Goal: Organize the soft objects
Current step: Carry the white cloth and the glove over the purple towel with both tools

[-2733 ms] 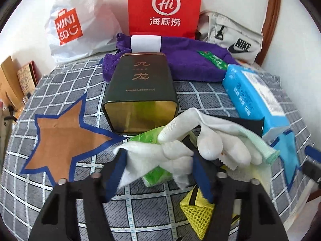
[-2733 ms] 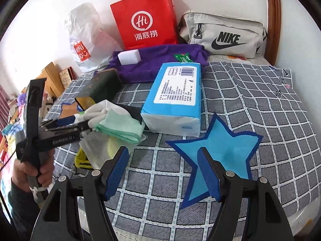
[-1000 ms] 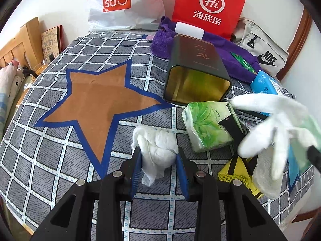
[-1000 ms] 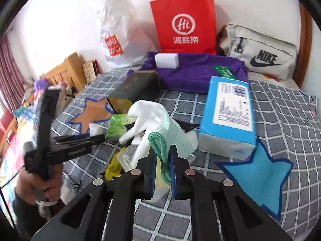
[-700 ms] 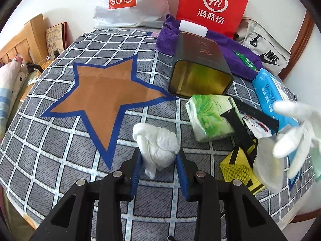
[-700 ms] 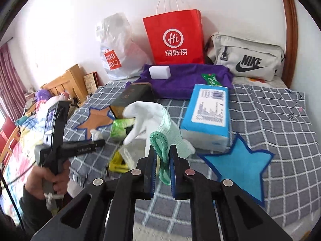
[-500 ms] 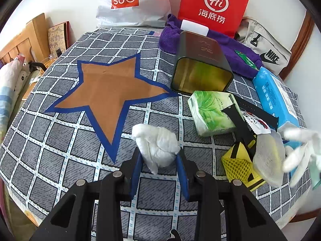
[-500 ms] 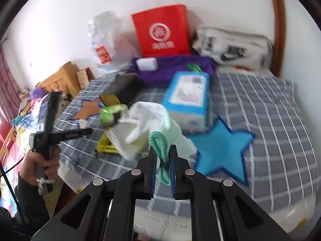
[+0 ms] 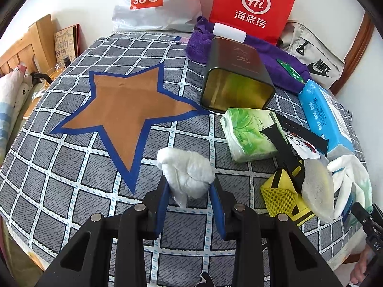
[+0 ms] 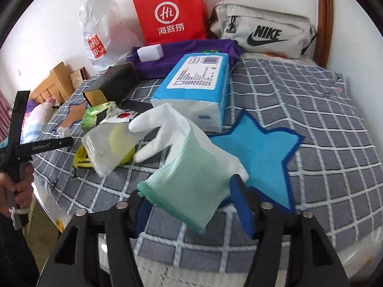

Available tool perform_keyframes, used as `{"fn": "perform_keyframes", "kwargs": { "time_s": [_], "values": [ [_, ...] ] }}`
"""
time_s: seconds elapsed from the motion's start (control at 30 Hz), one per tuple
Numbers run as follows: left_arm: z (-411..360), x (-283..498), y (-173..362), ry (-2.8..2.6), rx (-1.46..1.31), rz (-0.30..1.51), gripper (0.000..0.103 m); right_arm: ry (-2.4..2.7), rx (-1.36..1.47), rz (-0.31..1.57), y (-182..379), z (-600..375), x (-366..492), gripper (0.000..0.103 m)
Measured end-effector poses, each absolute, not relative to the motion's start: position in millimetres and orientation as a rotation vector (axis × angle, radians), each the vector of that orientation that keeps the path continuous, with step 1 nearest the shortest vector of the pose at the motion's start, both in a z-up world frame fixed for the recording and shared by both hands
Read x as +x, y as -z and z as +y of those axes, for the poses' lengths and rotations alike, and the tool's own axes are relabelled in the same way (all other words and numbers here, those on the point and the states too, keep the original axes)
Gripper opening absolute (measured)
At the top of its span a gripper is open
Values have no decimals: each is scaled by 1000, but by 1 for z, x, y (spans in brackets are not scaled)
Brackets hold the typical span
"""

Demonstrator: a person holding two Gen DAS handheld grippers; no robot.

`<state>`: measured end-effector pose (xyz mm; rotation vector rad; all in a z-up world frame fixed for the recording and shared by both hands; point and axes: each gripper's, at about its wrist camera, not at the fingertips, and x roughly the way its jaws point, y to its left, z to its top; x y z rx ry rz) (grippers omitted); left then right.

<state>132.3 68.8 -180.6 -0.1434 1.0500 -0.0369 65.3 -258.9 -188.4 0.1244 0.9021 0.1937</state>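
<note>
Nearest, the left gripper (image 9: 190, 198) has its jaws pinched on a crumpled white cloth (image 9: 186, 171), held above the checked bed cover (image 9: 71, 167) just off the brown star (image 9: 122, 105); the right gripper (image 10: 194, 205) stands with jaws spread, the white glove (image 10: 189, 160) draped loosely between them by the blue star (image 10: 258, 148); ungripped, it may slide off; farther back lies a tissue pack (image 10: 194, 81).
</note>
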Motion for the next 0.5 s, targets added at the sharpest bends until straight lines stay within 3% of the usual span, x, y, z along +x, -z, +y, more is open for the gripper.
{"fn": "perform_keyframes", "kwargs": {
  "time_s": [0.1, 0.17, 0.33, 0.4, 0.47, 0.5],
  "values": [
    [70, 135, 181, 41, -151, 1055, 33, -191, 113, 886, 187, -251, 74, 72],
    [70, 137, 181, 42, -156, 1053, 35, -198, 108, 865, 187, -246, 82, 84],
    [71, 142, 181, 39, -155, 1048, 36, -150, 88, 876, 199, -234, 105, 84],
    [72, 143, 181, 40, -157, 1045, 36, -116, 53, 894, 207, -230, 112, 76],
    [72, 144, 182, 41, -159, 1040, 36, -76, 19, 903, 211, -229, 115, 57],
    [72, 145, 182, 41, -159, 1035, 36, -52, -5, 897, 213, -229, 115, 53]
  ]
}}
